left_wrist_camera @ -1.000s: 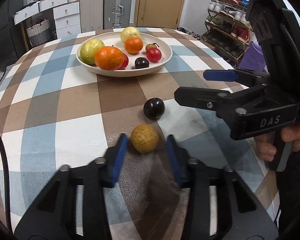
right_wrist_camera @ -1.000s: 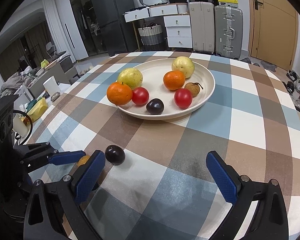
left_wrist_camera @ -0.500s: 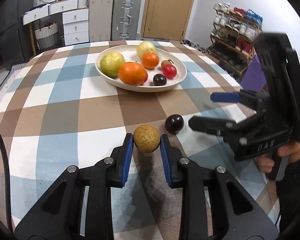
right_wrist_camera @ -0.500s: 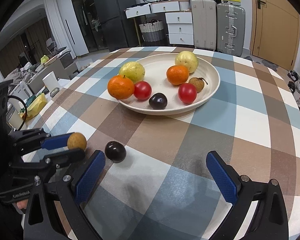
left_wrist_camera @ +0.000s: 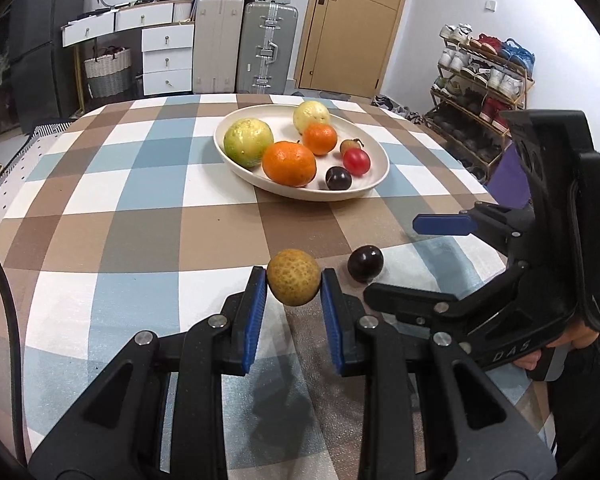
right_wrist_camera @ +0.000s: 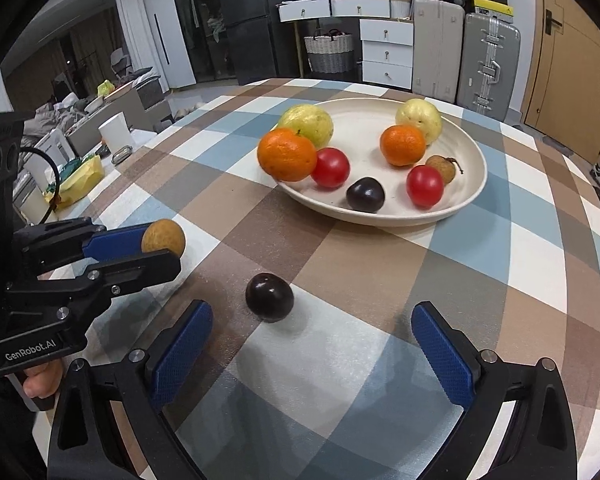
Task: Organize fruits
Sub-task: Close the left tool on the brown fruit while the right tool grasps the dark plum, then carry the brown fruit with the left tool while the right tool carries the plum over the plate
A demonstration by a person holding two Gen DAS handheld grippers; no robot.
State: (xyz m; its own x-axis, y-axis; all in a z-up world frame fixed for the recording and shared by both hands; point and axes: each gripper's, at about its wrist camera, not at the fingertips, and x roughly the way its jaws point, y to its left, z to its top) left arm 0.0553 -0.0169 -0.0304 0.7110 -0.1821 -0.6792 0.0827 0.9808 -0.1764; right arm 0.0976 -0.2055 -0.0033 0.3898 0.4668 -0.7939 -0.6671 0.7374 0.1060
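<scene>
Just ahead of the wide-open right claw [right_wrist_camera: 312, 356], toward its left finger, the dark plum [right_wrist_camera: 269, 297] lay loose on the bench [right_wrist_camera: 480, 280]; the left claw [left_wrist_camera: 294, 300] gripped a rough yellow fruit [left_wrist_camera: 294, 282], plate [right_wrist_camera: 474, 152] beyond.

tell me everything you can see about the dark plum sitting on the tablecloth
The plum is small, round, very dark purple, almost black, with a glossy skin and a shallow dimple on top. It rests alone on the checked cloth, short of the plate. Nothing touches it: the open right gripper sits just behind it, jaws wide.
</scene>
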